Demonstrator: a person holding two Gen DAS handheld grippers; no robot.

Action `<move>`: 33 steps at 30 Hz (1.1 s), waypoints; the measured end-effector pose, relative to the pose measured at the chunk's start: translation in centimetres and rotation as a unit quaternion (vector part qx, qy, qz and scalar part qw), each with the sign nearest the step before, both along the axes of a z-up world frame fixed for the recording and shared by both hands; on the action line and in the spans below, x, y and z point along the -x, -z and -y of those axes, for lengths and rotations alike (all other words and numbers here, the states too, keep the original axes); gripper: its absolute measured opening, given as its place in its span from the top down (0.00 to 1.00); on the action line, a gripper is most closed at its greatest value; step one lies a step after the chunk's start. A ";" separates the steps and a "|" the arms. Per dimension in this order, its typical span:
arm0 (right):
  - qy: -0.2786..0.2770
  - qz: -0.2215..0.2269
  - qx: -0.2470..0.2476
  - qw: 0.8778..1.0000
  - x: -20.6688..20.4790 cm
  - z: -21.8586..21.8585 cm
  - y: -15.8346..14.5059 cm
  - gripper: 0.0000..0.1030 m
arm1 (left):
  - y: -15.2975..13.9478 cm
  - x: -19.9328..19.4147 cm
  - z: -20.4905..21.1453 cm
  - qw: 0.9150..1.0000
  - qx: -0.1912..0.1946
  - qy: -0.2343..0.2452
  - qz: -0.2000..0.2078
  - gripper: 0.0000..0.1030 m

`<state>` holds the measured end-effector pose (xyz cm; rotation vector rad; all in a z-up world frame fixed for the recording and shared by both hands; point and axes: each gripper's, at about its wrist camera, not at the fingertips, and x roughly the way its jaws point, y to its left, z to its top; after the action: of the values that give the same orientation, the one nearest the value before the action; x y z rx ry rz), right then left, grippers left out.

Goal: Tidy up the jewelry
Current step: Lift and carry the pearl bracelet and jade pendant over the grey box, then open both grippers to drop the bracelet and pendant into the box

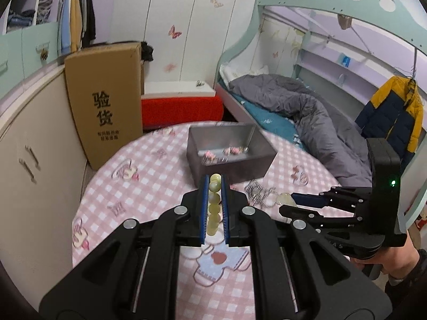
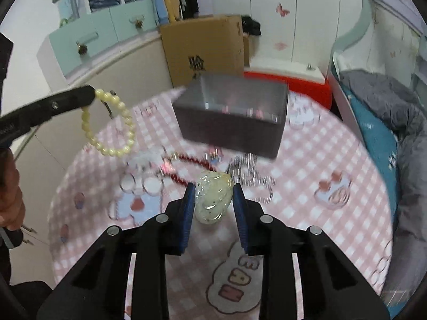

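Observation:
My left gripper (image 1: 214, 180) is shut on a pale yellow bead bracelet (image 1: 214, 205); in the right wrist view the bracelet (image 2: 112, 125) hangs as a loop from the left gripper (image 2: 93, 94) above the table. My right gripper (image 2: 213, 186) is shut on a pale green carved pendant (image 2: 213, 200), lifted off the cloth. In the left wrist view the right gripper (image 1: 287, 204) reaches in from the right with the pendant (image 1: 284, 198) at its tip. A grey open box (image 1: 232, 165) (image 2: 229, 130) with small pink pieces inside stands just beyond both grippers.
On the round table's pink checked cloth (image 1: 133, 181) lie a silver chain (image 2: 248, 170) and a red bead string (image 2: 184, 165), in front of the box. A cardboard carton (image 1: 104, 101), a red stool (image 1: 181, 109) and a bed (image 1: 293, 112) stand behind the table.

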<state>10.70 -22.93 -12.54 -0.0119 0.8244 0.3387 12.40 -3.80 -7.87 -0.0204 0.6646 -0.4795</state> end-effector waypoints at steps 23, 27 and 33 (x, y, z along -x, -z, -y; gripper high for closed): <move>0.033 0.041 -0.060 0.997 -10.6 3.5 -9.8 0.74 | -6.5 -10.7 4.8 1.000 0.021 -0.002 -0.009 0.91; 0.037 0.011 -0.064 0.997 -12.2 3.4 -8.2 0.74 | -5.5 -11.6 6.0 0.999 0.014 0.005 -0.028 0.91; 0.062 -0.023 -0.079 0.995 -13.9 3.9 -5.8 0.64 | -2.9 -13.5 7.0 0.998 -0.007 -0.001 -0.069 0.88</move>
<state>24.57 -26.85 -6.79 0.1950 0.8375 0.2877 25.93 -10.83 -4.93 -0.0407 0.8039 -0.4744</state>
